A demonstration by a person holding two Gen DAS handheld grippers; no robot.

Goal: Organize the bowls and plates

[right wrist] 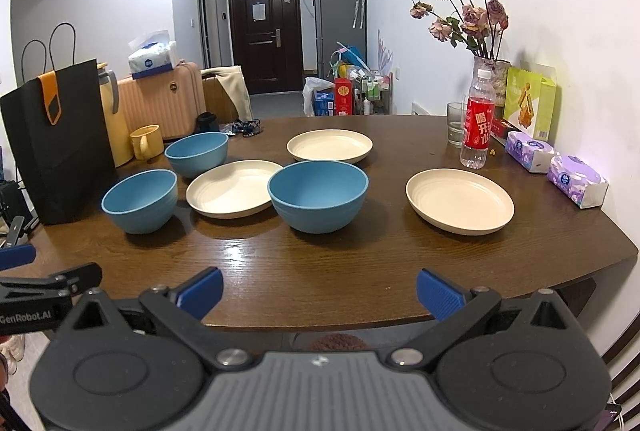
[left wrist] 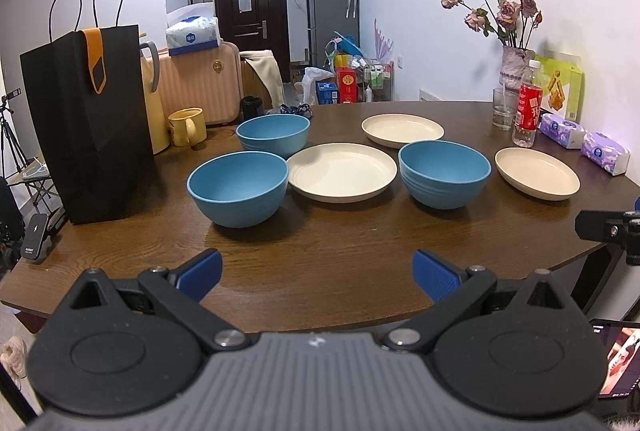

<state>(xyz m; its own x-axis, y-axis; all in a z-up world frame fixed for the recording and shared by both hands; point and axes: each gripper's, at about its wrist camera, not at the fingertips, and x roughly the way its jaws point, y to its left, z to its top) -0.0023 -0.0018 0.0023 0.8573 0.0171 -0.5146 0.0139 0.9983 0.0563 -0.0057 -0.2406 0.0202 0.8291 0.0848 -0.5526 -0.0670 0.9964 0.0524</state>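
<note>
While I hold my left gripper point(left wrist: 316, 273) wide and empty over the near edge of the table point(left wrist: 320, 243), its view shows three blue bowls, the nearest bowl point(left wrist: 238, 187) left, with three cream plates scattered between, nothing stacked, so sorting hasn't begun. From my right gripper point(right wrist: 318, 295), equally wide and empty, the middle bowl point(right wrist: 318, 195) sits straight ahead and a lone plate point(right wrist: 460, 205) lies apart rightward, probably my easiest first pick.

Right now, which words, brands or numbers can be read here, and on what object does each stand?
"GenRobot.AI": on the left gripper body, right wrist view.
Red bottle label: large Chinese characters, not surely readable.
Tissue packs, green box, blue tissue pack: print too small or blurred.
</note>
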